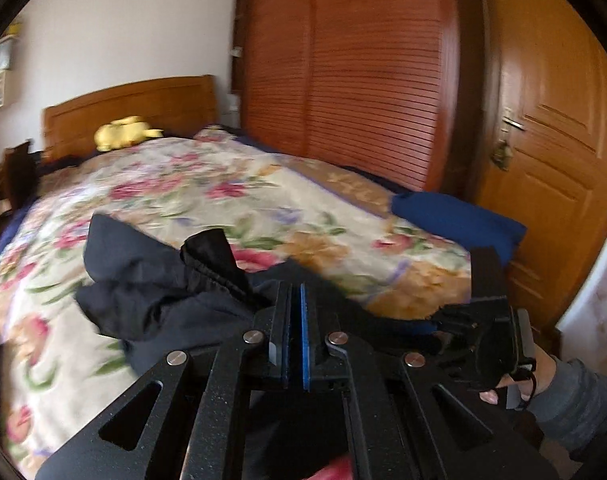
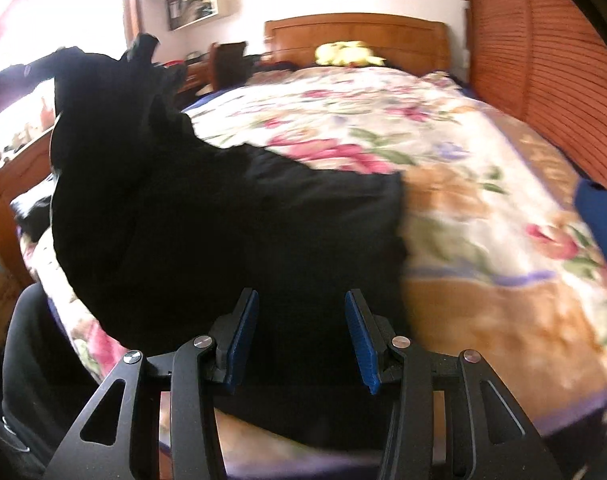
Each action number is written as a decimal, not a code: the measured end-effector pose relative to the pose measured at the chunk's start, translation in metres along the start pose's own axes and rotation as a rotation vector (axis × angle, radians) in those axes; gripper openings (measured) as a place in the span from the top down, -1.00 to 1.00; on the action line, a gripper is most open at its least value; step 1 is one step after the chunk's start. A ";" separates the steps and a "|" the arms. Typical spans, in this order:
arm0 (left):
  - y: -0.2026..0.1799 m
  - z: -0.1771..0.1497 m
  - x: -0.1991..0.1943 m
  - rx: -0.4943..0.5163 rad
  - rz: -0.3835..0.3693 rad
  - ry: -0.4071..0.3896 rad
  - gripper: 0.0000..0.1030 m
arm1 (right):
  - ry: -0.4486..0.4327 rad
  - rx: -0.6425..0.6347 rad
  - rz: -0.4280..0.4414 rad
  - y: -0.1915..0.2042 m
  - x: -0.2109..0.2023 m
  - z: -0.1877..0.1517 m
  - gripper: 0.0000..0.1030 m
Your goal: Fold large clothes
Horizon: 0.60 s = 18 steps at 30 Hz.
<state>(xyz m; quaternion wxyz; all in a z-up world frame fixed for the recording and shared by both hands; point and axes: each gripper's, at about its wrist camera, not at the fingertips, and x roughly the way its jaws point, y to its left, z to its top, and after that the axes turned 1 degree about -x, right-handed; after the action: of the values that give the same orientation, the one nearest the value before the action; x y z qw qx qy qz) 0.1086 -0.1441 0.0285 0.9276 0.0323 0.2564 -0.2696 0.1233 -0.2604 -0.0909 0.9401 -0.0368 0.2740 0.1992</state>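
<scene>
While fast in left gripper (image 1: 295, 287), black garment (image 1: 155, 292) over floral bedspread (image 1: 223, 184).

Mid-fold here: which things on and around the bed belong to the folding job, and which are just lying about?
Part of the job:
- black garment, bunched on the bed
- left claw, shut
- right claw, open above the garment

Just lying about:
- floral bedspread
- yellow plush toy by the headboard
- blue cloth at the bed's edge
- wardrobe
- door

Bare floral bedspread (image 2: 383, 120) beyond black garment (image 2: 223, 220); wardrobe (image 1: 343, 72) alongside.
</scene>
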 end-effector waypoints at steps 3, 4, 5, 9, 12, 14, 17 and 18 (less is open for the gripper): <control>-0.026 0.006 0.024 0.021 -0.053 0.022 0.93 | -0.018 0.041 -0.040 -0.026 -0.018 -0.006 0.09; -0.033 0.007 0.028 0.025 -0.063 0.024 0.93 | -0.023 0.057 -0.049 -0.034 -0.023 -0.008 0.09; -0.041 0.008 0.037 0.028 -0.087 0.036 0.93 | -0.029 0.071 -0.057 -0.041 -0.028 -0.010 0.09; -0.065 0.002 0.071 0.021 -0.169 0.114 0.93 | -0.056 0.114 -0.090 -0.066 -0.049 -0.019 0.09; -0.075 -0.009 0.089 0.028 -0.174 0.165 0.93 | -0.063 0.131 -0.101 -0.073 -0.058 -0.025 0.09; -0.078 -0.014 0.094 0.023 -0.171 0.188 0.93 | -0.062 0.133 -0.102 -0.073 -0.062 -0.029 0.09; -0.081 -0.018 0.094 0.005 -0.164 0.207 0.93 | -0.063 0.130 -0.099 -0.072 -0.068 -0.031 0.09; -0.081 -0.018 0.093 0.000 -0.156 0.207 0.93 | -0.065 0.130 -0.097 -0.071 -0.069 -0.031 0.09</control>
<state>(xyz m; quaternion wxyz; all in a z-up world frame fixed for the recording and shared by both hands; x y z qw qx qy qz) 0.1255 -0.2546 -0.0268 0.8724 0.0401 0.3525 -0.3362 0.0831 -0.3558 -0.0831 0.9575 0.0173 0.2537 0.1362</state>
